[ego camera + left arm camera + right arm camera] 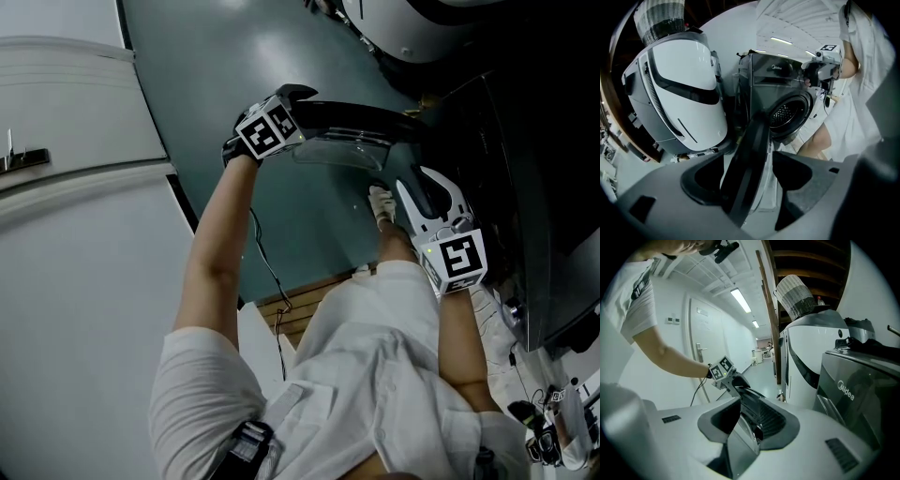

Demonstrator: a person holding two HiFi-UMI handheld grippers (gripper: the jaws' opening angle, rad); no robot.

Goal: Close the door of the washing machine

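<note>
The washing machine (780, 75) stands dark grey with its drum opening (787, 112) uncovered. Its round door (361, 127), a black rim around a clear bowl, is swung out over the floor. My left gripper (291, 108) straddles the far end of the rim; in the left gripper view the door edge (750, 154) runs up between the jaws with a gap on its right side. My right gripper (422, 197) is at the rim's near end, beside the machine (534, 169). In the right gripper view the rim (759, 411) lies between its open jaws.
A tall white appliance (684, 89) stands right beside the washer, with a wicker basket (797, 298) on top. A white door and wall (84, 234) lie to the left. A cable (267, 267) trails over the green floor. The person's foot (380, 202) is under the door.
</note>
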